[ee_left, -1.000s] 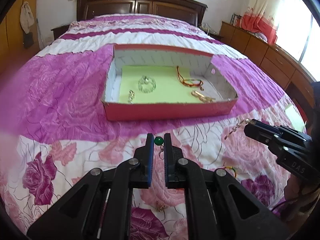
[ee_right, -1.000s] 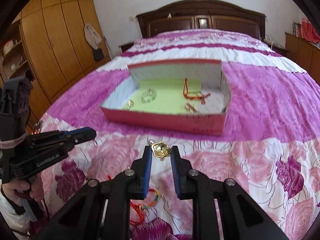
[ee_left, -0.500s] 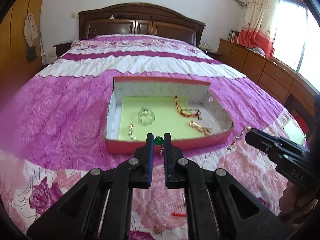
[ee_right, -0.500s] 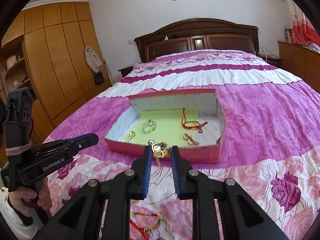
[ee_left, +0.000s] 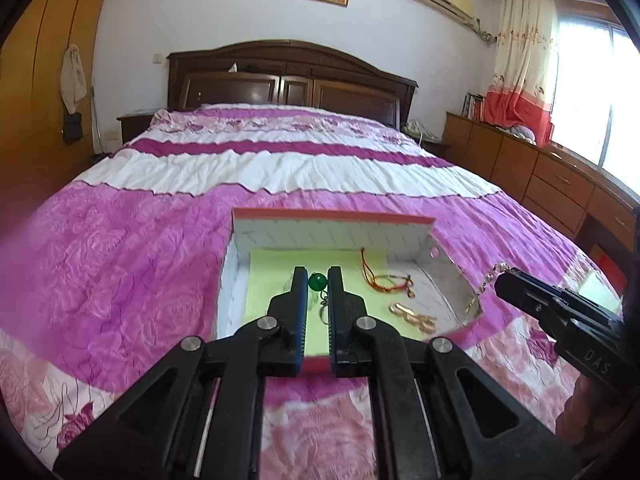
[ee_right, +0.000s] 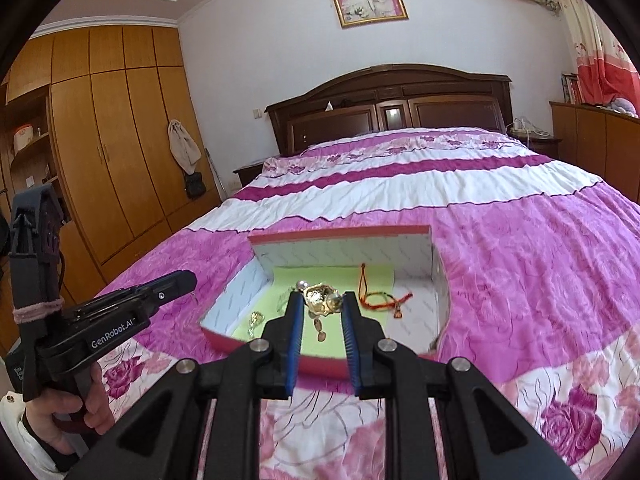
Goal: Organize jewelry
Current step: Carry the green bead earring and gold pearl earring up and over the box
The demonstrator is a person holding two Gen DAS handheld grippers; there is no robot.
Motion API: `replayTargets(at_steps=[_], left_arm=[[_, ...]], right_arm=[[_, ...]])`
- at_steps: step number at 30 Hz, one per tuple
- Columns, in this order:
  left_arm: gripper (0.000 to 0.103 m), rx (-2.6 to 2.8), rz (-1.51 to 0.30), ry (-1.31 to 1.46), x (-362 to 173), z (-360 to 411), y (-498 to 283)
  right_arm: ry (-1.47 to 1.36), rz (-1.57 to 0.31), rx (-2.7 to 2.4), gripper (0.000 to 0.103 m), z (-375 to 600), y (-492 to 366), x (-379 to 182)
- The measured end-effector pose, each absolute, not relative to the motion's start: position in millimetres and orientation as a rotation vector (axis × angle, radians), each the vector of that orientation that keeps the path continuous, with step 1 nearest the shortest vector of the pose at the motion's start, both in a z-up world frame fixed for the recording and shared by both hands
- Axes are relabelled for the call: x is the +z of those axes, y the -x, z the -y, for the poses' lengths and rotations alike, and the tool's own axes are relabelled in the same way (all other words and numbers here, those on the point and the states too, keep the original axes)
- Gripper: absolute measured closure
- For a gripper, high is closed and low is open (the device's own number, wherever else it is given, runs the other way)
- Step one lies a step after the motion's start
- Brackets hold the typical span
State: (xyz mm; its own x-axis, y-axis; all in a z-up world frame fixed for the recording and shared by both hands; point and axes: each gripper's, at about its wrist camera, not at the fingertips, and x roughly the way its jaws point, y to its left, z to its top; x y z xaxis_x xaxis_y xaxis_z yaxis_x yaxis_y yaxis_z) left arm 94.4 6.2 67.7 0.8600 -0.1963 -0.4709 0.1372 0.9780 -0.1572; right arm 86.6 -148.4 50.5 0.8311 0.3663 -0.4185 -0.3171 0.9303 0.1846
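The right gripper pinches a gold brooch above the near half of an open red box that sits on a bed covered in a pink floral quilt. Inside the box, a red cord bracelet lies on the green lining toward the right wall, and a small gold piece rests near the left wall. Left of the box, the left gripper hovers over the quilt, its tip pointing toward the box.

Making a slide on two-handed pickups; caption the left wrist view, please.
Left gripper carries a green bead pendant over the red box; right gripper brings a dangling chain.
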Motion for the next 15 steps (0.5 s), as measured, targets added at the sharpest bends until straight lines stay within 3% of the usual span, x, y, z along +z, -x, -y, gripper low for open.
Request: replayTargets(at_steps=[15], left_arm=[[0.102, -0.126, -0.438, 0.090, 41.0, -5.3, -127.2]], right_arm=[[-0.045, -0.401, 0.254, 0.082, 142.2, -121.9, 33.7]])
